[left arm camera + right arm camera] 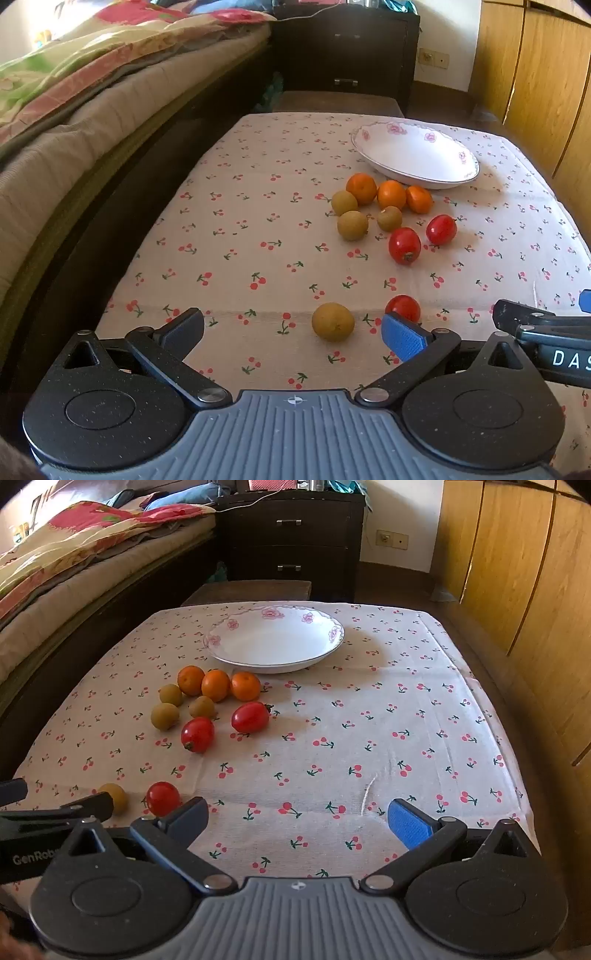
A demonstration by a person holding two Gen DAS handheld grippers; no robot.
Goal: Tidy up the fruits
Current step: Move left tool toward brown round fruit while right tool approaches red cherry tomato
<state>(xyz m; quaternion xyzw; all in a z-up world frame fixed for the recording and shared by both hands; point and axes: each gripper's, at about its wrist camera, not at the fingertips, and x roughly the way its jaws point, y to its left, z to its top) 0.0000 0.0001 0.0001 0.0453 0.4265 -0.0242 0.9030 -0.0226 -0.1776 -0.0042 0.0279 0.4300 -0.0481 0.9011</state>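
Both claws are hovering low over the near edge of the table, each with its fingers spread wide and nothing between them. Starting at the left, the left gripper (291, 330) is gaping open, and a tan-green fruit (333, 321) is lying on the cloth just ahead of the gap, nearer the blue pad. A lone red tomato (403, 307) is sitting just beside that fruit, partly hidden behind the blue finger pad (404, 336). Further right, the right gripper (297, 821) is standing equally wide, facing only bare cherry-print tablecloth (369, 720).

Across the cloth, the remaining fruit is clustering left of centre in the right wrist view. Three more tan-green fruits (165, 716) are lying close together, with three oranges (215, 685) lined up in a touching row just behind them. To the right of these, two red tomatoes (250, 717) are resting near each other. Behind the oranges, a white bowl (221, 653) with pink flowers on its rim is sitting empty near the far edge of the table.

A bed (74, 572) is running along the left side, a dark dresser (291, 542) is standing beyond the table, and wooden wardrobe doors (517, 572) are filling the right.
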